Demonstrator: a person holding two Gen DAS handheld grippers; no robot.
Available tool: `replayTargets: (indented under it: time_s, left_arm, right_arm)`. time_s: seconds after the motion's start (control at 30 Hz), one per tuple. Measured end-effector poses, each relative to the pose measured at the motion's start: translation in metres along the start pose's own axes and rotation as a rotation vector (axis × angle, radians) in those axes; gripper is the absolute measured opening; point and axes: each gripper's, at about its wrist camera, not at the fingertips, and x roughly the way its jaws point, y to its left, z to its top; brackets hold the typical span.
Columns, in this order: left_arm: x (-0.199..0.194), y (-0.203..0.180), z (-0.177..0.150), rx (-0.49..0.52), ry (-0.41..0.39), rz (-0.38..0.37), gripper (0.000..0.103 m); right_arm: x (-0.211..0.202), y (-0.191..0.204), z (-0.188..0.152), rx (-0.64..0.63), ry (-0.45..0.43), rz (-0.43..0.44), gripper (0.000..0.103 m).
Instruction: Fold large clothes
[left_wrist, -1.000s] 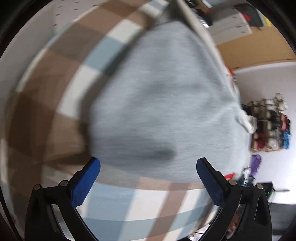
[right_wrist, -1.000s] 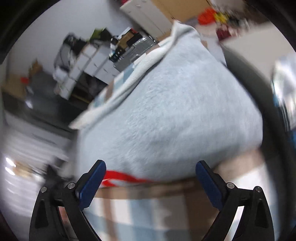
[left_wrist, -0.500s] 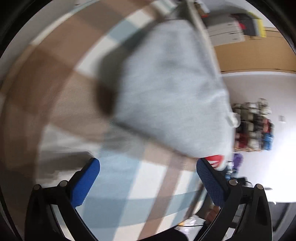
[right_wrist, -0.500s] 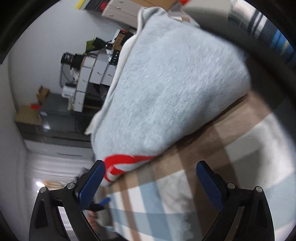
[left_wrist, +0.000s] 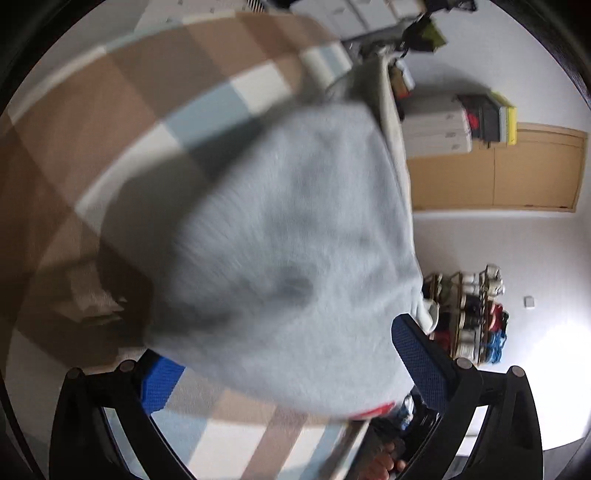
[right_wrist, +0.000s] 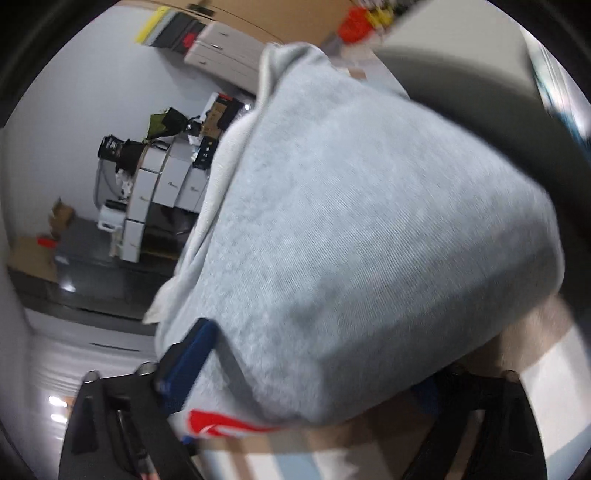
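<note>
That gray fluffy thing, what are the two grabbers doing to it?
A person is folding a gray sweatshirt on a checkered cloth. It already lies as a folded bundle. The left tongs and right tongs are both open, one finger on each side of its near edge. It's too blurry to tell if they touch it.

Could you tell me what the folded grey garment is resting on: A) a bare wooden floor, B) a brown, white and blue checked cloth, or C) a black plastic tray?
B: the grey garment lies on a checked cloth of brown, white and pale blue squares.
</note>
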Motion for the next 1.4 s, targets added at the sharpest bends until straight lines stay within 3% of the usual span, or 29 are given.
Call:
replayTargets:
  time_s: [0.07,0.1,0.13,0.2,0.27,0.33,0.43,0.73,1.03,1.17,1.23,1.27,1.37,1.4]
  left_arm:
    - [0.001,0.004,0.004,0.005,-0.03,-0.006,0.098]
    - [0.0,0.005,0.004,0.01,-0.045,0.009,0.084]
    - [0.002,0.007,0.004,0.01,-0.052,0.033,0.057]
    - [0.013,0.01,0.004,0.015,-0.039,0.078,0.016]
    - [0.014,0.017,0.005,-0.005,-0.041,0.046,0.012]
    - [0.009,0.016,0.003,-0.012,-0.063,0.051,0.008]
    - [0.001,0.008,-0.007,0.025,-0.095,0.094,0.006]
    - [-0.031,0.005,-0.037,0.086,-0.099,0.124,0.004]
    - [-0.075,0.031,-0.104,0.098,-0.065,0.077,0.005]
    - [-0.08,0.033,-0.116,0.143,0.008,0.123,0.006]
    - [-0.091,0.032,-0.117,0.174,-0.028,0.209,0.007]
    - [-0.096,0.032,-0.117,0.18,-0.043,0.212,0.011]
    - [-0.12,0.022,-0.115,0.225,-0.159,0.27,0.03]
    - [-0.127,0.013,-0.115,0.264,-0.211,0.277,0.042]
  right_arm:
    - [-0.004,0.002,-0.004,-0.015,-0.041,-0.013,0.073]
    - [-0.006,0.001,-0.006,-0.012,-0.074,-0.014,0.063]
    - [-0.008,-0.001,-0.008,-0.007,-0.091,-0.011,0.059]
    - [-0.011,-0.005,-0.01,-0.005,-0.117,-0.006,0.033]
    - [-0.015,-0.01,-0.012,-0.015,-0.127,0.001,0.024]
    - [-0.016,-0.008,-0.014,-0.057,-0.12,-0.007,0.02]
    - [-0.025,-0.012,-0.016,-0.062,-0.106,0.014,0.017]
    - [-0.052,-0.011,-0.038,-0.141,-0.017,0.023,0.015]
    - [-0.099,-0.029,-0.091,-0.222,0.154,-0.004,0.016]
    - [-0.112,-0.024,-0.103,-0.307,0.189,-0.087,0.027]
    - [-0.121,-0.016,-0.108,-0.365,0.188,-0.128,0.044]
    - [-0.127,-0.012,-0.111,-0.387,0.191,-0.135,0.058]
    - [-0.152,0.014,-0.116,-0.482,0.146,-0.159,0.06]
    - [-0.161,0.022,-0.116,-0.509,0.12,-0.161,0.06]
